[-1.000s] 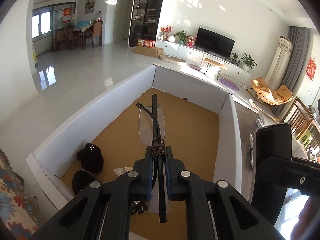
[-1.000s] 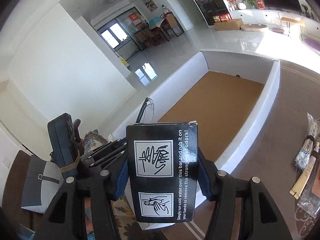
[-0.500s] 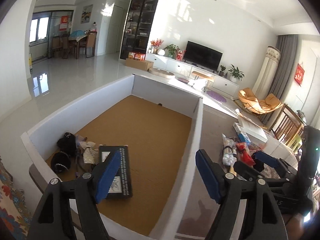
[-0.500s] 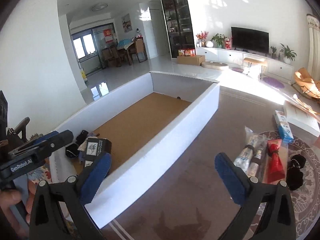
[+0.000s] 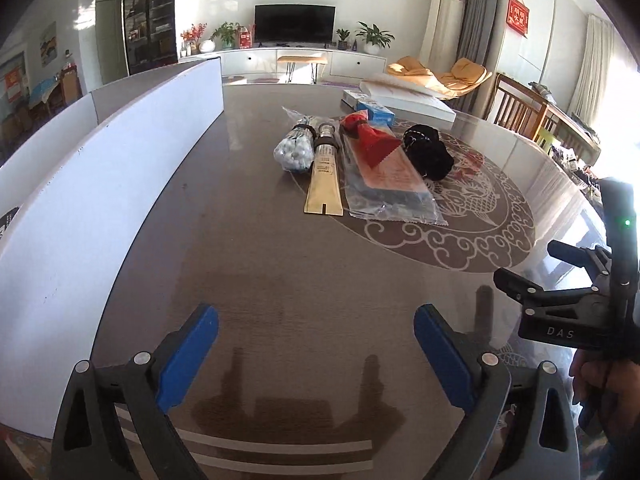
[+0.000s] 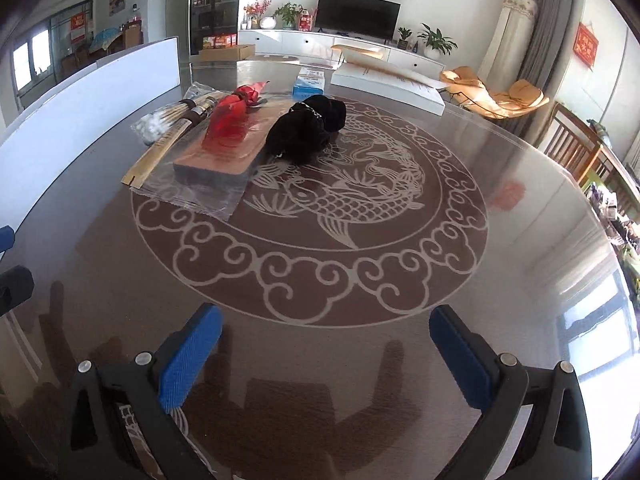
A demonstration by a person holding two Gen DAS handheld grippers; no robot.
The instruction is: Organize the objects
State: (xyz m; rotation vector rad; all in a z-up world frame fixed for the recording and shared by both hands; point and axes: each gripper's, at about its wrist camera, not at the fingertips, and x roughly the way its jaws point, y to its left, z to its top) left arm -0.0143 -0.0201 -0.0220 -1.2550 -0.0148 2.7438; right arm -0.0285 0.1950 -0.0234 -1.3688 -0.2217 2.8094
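Both the left claw [image 5: 316,354] and right claw [image 6: 326,354] hung spread and empty over the bench [image 6: 500,240], facing the clustered items, probably ready to pick the black bundle [image 6: 306,130] next.

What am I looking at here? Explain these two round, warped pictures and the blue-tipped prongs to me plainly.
No robot is here: a person holds a hand-held two-finger gripper in each hand, and each gripper carries a wide-angle camera looking out along its fingers. One picture comes from the left gripper, the other from the right gripper. The blue pads are the fingertips. Both grippers are open and hold nothing.

They hover over a glossy brown table with a white fish pattern. On it lie a clear bag of cotton swabs, a flat gold tube, a pinkish block in clear plastic wrap with a red wrapped item on top, and a black cloth bundle. A large white-walled box stands to the left.
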